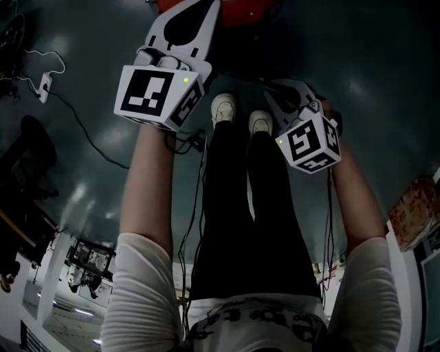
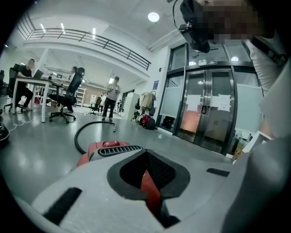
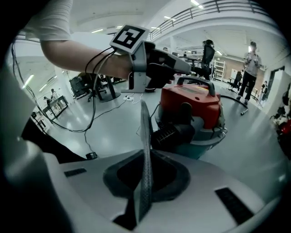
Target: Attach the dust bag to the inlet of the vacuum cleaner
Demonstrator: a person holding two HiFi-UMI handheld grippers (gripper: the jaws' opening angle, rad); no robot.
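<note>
The red vacuum cleaner (image 3: 195,102) stands on the grey floor, with a black handle on top and a black ribbed part (image 3: 170,132) on its near side. It also shows as a red edge (image 1: 240,10) in the head view. I see no dust bag in any view. My left gripper (image 1: 199,10) hovers over the vacuum (image 2: 104,150); a narrow red strip shows in its slit (image 2: 148,182), and its state is unclear. The left gripper (image 3: 182,67) reaches across above the vacuum's handle. My right gripper (image 3: 144,150) is shut, pads pressed into one thin grey blade, just short of the vacuum.
A black hose (image 2: 91,129) curls on the floor behind the vacuum. Cables (image 1: 41,75) trail at the left. My legs and white shoes (image 1: 223,106) stand between the arms. Desks and chairs (image 2: 59,95), standing people (image 2: 111,98) and glass doors (image 2: 209,109) lie farther off.
</note>
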